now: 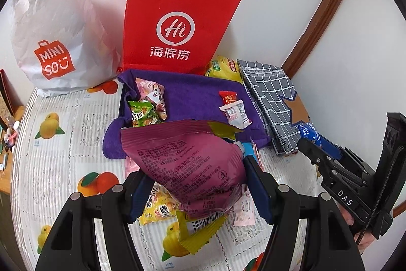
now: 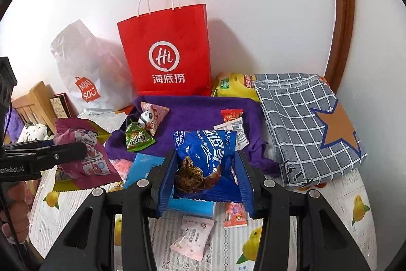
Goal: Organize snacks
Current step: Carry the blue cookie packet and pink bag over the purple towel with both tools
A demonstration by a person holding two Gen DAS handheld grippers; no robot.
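My left gripper (image 1: 195, 184) is shut on a large magenta snack bag (image 1: 192, 164) and holds it above the table, in front of the purple cloth-lined tray (image 1: 198, 93). The bag also shows at the left of the right wrist view (image 2: 83, 154). My right gripper (image 2: 205, 177) is shut on a blue chocolate-chip cookie packet (image 2: 205, 159), just in front of the tray (image 2: 192, 113). The tray holds a pink panda packet (image 1: 152, 93), a green packet (image 1: 142, 113), a small red packet (image 1: 228, 98) and a white packet (image 1: 236, 113).
A red paper bag (image 1: 177, 27) and a white Miniso bag (image 1: 53, 42) stand against the wall behind the tray. A yellow chip bag (image 2: 233, 85) and a grey checked box (image 2: 309, 123) lie at the right. Loose packets, yellow (image 1: 157, 207) and pink (image 2: 192, 238), lie on the fruit-print tablecloth (image 1: 55, 144).
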